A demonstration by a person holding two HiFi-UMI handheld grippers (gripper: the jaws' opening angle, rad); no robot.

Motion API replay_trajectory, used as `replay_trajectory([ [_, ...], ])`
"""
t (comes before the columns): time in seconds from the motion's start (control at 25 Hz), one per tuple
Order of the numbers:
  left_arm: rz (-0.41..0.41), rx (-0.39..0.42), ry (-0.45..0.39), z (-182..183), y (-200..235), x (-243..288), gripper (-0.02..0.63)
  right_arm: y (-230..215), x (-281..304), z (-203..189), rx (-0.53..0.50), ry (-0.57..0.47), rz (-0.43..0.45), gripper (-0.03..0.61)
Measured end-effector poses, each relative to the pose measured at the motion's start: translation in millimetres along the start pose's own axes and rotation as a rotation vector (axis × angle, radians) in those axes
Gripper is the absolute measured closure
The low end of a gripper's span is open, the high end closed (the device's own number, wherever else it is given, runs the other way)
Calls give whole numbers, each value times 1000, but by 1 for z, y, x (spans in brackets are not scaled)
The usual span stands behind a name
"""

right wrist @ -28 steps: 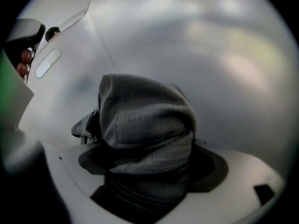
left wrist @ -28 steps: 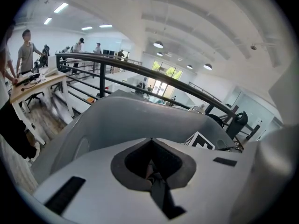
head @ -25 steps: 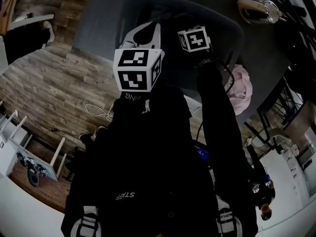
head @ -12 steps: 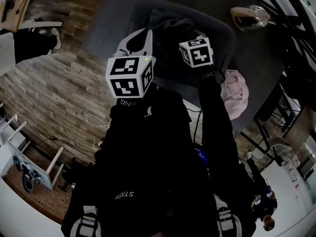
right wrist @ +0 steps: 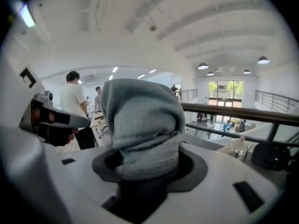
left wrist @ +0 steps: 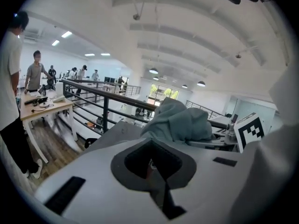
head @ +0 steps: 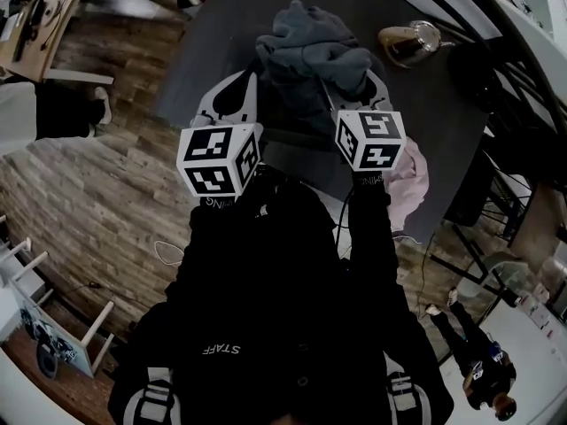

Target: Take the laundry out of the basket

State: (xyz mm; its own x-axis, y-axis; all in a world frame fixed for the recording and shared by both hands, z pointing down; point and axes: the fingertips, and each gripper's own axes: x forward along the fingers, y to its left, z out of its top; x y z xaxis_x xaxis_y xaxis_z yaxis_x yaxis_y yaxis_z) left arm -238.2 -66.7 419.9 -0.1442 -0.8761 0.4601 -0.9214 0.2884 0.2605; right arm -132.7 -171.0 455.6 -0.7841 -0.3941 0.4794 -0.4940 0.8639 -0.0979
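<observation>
Grey garment (head: 310, 51): we find its fold pinched in right gripper (head: 354, 87) over dark table (head: 199, 42); left gripper (head: 241, 87) jaws pressed together.

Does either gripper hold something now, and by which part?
The right gripper holds the grey garment by a bunched fold of its cloth, pinched between the jaws. The left gripper holds nothing; its jaws are together.

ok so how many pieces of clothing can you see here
2. A grey garment in the right gripper, and a pink garment on the dark table beside it. More may be hidden below.
</observation>
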Motion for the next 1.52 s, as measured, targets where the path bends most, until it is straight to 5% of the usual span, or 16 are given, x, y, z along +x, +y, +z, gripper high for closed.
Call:
replay_trajectory([
  [0.44, -96, 72, -141, 55, -57, -31, 614, -34, -137, 80, 29, -282, -207, 345],
  [0.84, -305, 161, -194, 70, -164, -33, 614, -76, -262, 88, 27, -425, -447, 345],
  [1.12, -456, 220, -194, 66, -243, -31, 614, -107, -345, 73, 51, -475, -616, 342],
  [1.52, -615, 292, -128, 23, -329, -31, 614, -142, -413, -5, 131, -416, -800, 341],
])
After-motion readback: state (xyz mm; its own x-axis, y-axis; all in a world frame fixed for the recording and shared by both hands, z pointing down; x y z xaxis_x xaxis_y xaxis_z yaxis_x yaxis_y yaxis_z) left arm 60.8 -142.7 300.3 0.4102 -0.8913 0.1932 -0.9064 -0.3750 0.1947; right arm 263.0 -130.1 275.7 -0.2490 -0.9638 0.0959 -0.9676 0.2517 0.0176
